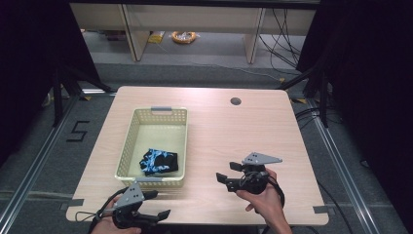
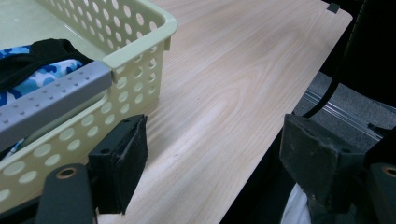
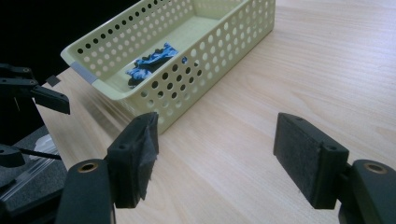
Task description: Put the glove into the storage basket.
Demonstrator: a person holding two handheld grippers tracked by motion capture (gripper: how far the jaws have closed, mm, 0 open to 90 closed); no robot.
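Note:
A pale yellow perforated basket [image 1: 127, 141] with grey handles stands on the left half of the wooden table [image 1: 234, 131]. A blue-and-black patterned cloth [image 1: 159, 162] lies crumpled in its near end. My left gripper [image 1: 159, 204] is at the table's near edge, just in front of the basket, open and empty. The left gripper view has the left gripper [image 2: 212, 140] beside the basket's corner [image 2: 140, 44] and the cloth [image 2: 42, 65]. To the right of the basket, my right gripper [image 1: 227, 171] points left toward it. Its jaws [image 3: 217, 135] stand open over bare wood, short of the basket [image 3: 205, 60].
A round cable hole [image 1: 235, 101] sits near the table's far edge. The table's right half is bare wood. Tape marks the near corners [image 1: 321, 209]. Beyond the table are grey floor, desk legs and cables.

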